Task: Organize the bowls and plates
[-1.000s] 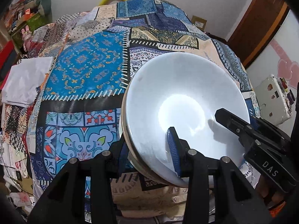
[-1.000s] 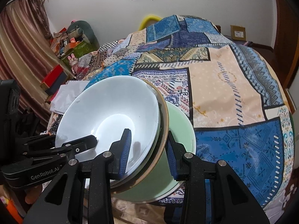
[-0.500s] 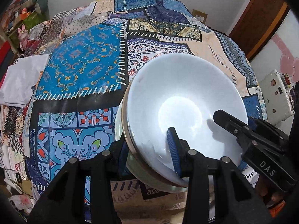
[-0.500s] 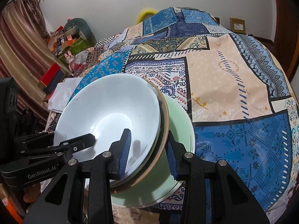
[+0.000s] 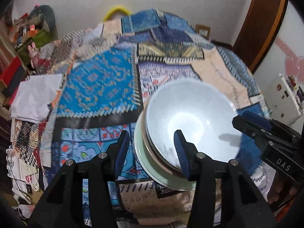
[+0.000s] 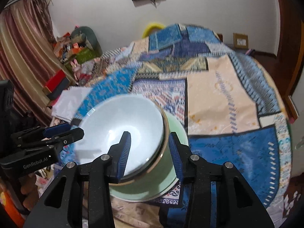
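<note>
A: What sits nearest the near edge of the bed (image 6: 224,102)?

B: A stack: white bowl (image 5: 191,121) inside a tan-rimmed dish (image 6: 165,142), on a green plate (image 6: 171,172). It rests on the patchwork quilt (image 5: 98,83) close to that edge.

A: And the hand-held grippers?

B: The left hand-held gripper (image 5: 151,152) is spread wide, one finger outside the plate's rim, the other inside the bowl. The right hand-held gripper (image 6: 150,152) is also apart, straddling the opposite rims without pinching them.

A: Room beyond?

B: The quilt runs bare to the far edge. A folded white cloth (image 5: 36,96) lies at the left edge; clutter (image 6: 76,51) sits by the wall.
</note>
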### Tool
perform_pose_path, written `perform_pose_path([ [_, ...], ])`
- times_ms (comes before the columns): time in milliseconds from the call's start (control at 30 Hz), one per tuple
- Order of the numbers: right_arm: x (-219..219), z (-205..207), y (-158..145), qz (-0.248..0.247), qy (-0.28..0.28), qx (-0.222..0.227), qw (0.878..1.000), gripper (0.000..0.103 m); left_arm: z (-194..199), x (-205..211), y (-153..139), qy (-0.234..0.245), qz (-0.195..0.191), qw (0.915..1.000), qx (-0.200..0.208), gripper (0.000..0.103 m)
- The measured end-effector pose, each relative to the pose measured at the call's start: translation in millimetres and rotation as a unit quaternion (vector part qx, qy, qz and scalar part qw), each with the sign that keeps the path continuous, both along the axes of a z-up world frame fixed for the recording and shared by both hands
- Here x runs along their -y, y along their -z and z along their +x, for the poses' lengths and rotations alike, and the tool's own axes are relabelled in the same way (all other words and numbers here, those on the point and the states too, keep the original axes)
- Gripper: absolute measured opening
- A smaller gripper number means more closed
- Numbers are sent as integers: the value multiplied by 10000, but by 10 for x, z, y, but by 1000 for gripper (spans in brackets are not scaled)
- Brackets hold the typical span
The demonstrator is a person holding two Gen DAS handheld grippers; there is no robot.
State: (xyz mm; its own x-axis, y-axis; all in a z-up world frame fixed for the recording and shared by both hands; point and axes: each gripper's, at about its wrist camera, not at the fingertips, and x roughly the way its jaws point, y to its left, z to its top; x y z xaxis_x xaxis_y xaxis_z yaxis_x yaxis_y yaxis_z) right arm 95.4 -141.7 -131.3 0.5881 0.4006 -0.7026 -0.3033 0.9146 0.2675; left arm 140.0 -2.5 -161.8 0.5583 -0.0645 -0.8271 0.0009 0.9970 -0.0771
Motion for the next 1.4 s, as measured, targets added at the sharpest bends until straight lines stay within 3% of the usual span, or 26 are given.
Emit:
perform_pose_path([
  [133, -30, -181, -334, 57, -89, 479, 9988, 40, -216, -65, -374, -29, -62, 9984, 564, 58],
  [333, -75, -539, -829, 138, -226, 1333, 9907, 44, -601, -61, -970, 75, -104, 9884, 1512, 65],
  [533, -99, -860, -1195, 141, -230, 2039, 9786, 49, -1024, -37, -1400, 129, -135, 9721, 2339, 75],
  [700, -113, -1060, -1386, 158, -208, 2506, 9677, 63, -1345, -32, -1675, 164, -161, 9545, 2974, 91],
  [933, -133, -1174, -1493, 237, -137, 2863, 9578, 86, -1592, -22, -1840, 78, -71, 9381, 3463, 102],
  [1100, -115, -1203, -1507, 252, -2, 3033, 9526, 101, -1670, -23, -1855, 13, -19, 9335, 3586, 103],
  [1400, -144, -1257, -1517, 208, 90, 3163, 9484, 102, -1689, -24, -1830, -21, 36, 9309, 3651, 103],
])
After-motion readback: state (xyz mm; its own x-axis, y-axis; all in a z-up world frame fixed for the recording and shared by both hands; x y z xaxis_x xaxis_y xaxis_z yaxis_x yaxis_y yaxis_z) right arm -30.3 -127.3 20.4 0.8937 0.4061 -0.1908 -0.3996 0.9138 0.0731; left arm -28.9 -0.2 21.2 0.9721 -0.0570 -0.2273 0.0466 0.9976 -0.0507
